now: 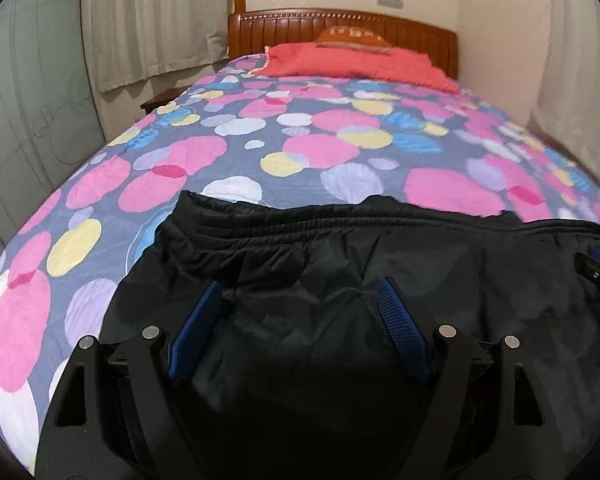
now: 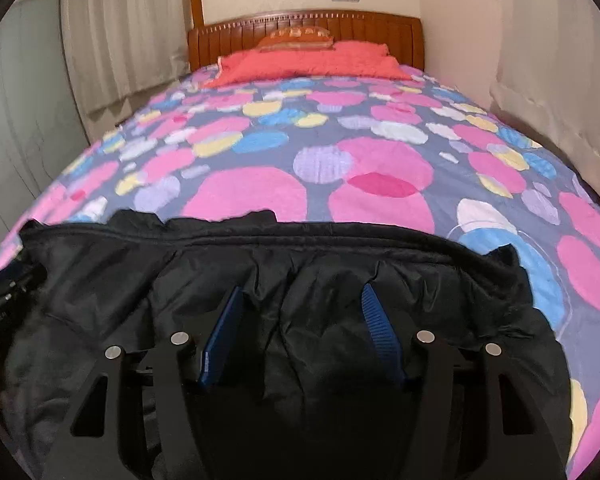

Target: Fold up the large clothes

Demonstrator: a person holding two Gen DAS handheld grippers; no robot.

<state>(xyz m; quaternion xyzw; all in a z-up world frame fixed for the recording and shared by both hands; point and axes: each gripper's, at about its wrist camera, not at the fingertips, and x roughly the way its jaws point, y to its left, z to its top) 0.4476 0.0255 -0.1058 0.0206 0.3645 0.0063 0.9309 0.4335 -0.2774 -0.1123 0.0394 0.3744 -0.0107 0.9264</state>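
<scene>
A large black padded garment (image 1: 340,264) lies on the near end of a bed with a spotted cover (image 1: 260,148), its elastic hem running across. My left gripper (image 1: 300,292) is open just above the garment's left part, blue pads wide apart. My right gripper (image 2: 300,296) is open above the garment (image 2: 300,256) on its right part, also touching nothing that I can tell. The other gripper's black body shows at the right edge of the left wrist view (image 1: 598,276) and at the left edge of the right wrist view (image 2: 4,296).
The bed cover (image 2: 340,160) stretches far ahead. A red pillow (image 1: 356,62) and an orange cushion (image 1: 352,36) lie against the wooden headboard (image 1: 260,28). Curtains (image 1: 148,20) hang on the left; a wall (image 2: 540,60) runs close along the bed's right side.
</scene>
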